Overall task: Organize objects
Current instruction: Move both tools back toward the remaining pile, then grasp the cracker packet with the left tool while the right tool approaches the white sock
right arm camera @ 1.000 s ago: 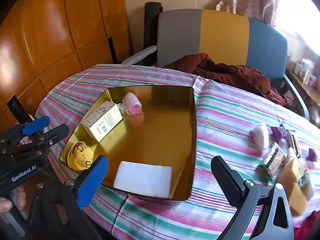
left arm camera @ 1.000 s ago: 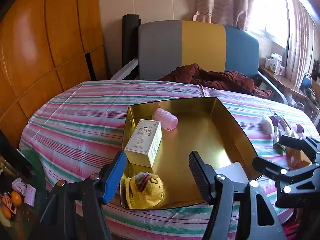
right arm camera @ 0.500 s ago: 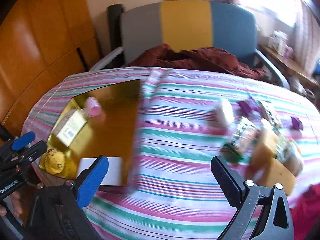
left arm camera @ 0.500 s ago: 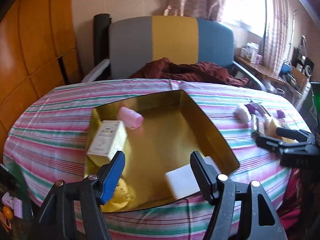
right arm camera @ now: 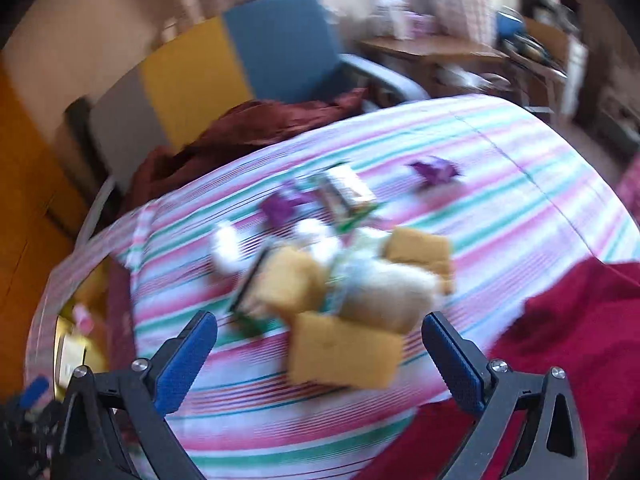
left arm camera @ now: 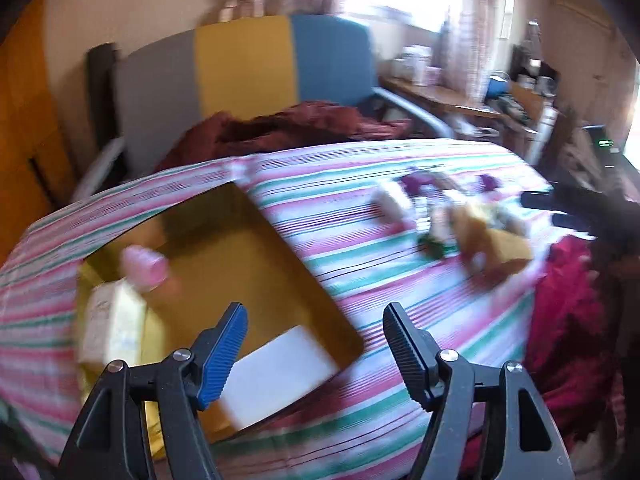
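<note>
From the left wrist view, the left tool [left arm camera: 314, 334] hangs over the near edge of the desk [left arm camera: 360, 280], which wears a pink, green and white striped cloth. Its jaws stand wide with nothing between them, having just been opening. Below and to the left sits the gold tin tray [left arm camera: 276, 240], near the desk's left edge. Inside it lie a pink roller [left arm camera: 144, 266] toward the far left corner, a pale yellow box [left arm camera: 112, 326] just in front of it, and a white pad [left arm camera: 276, 368] in the near right corner. Toward the desk's right edge a blurred heap of small objects [left arm camera: 456, 216] is spread (too smeared to name each). The right tool [left arm camera: 568, 210] shows as a dark shape beyond that heap. A grey, yellow and blue chair [left arm camera: 248, 68] stands behind the desk.

From the right wrist view, the right tool [right arm camera: 320, 348] has its jaws spread wide and empty, poised over the heap. A tan sponge block [right arm camera: 344, 354] lies nearest, between the jaws in the picture but untouched, with a pale fluffy item [right arm camera: 390, 292] just behind it and purple scraps [right arm camera: 434, 170] farther back. The tray's corner peeks in at far left.
</note>
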`<control>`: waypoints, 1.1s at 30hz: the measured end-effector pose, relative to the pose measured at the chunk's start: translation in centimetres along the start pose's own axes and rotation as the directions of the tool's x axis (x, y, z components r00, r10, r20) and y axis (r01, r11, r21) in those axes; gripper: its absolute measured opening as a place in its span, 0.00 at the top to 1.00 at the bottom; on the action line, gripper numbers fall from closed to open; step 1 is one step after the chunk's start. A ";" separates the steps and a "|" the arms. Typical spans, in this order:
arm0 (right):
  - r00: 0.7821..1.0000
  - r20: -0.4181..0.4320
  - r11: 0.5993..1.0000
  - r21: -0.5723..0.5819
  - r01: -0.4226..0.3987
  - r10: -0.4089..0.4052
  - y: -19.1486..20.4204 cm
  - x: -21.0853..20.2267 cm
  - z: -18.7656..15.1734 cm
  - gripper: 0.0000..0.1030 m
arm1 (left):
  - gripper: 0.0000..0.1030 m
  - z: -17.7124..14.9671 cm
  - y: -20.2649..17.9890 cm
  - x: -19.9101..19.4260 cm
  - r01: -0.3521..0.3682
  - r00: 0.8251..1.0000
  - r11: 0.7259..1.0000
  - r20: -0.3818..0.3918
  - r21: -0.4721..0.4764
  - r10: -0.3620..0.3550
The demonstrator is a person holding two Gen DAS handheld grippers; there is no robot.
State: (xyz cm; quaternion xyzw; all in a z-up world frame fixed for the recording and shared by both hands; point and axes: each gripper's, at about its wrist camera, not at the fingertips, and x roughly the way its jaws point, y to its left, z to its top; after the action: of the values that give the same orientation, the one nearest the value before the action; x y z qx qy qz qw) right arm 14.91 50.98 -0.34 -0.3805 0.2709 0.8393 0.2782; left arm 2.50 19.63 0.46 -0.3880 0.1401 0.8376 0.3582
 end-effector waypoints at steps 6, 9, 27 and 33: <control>0.999 0.042 0.988 0.150 0.027 -0.034 -4.6 0.9 1.4 0.00 | 0.31 3.2 -3.6 2.7 0.149 0.989 0.987 -0.033 0.059 -0.147; 0.998 0.063 0.982 0.191 0.000 -0.013 -5.8 1.5 1.4 0.00 | 0.31 4.3 -5.7 5.0 0.158 0.986 0.982 -0.077 0.108 -0.150; 0.992 0.090 0.964 0.246 -0.105 0.085 -7.3 1.8 1.5 0.00 | 0.42 8.8 -13.3 19.6 0.171 0.963 0.954 -0.246 0.247 -0.109; 0.990 0.095 0.943 0.308 -0.127 0.103 -8.6 2.0 1.6 0.00 | 0.45 9.5 -15.2 23.2 0.158 0.960 0.943 -0.270 0.292 -0.078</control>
State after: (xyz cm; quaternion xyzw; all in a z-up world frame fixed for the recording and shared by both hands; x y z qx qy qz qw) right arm 18.80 58.60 -3.06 -0.2822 0.4112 0.8147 0.2958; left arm -2.22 46.56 -10.00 -0.4386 0.2913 0.7251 0.4438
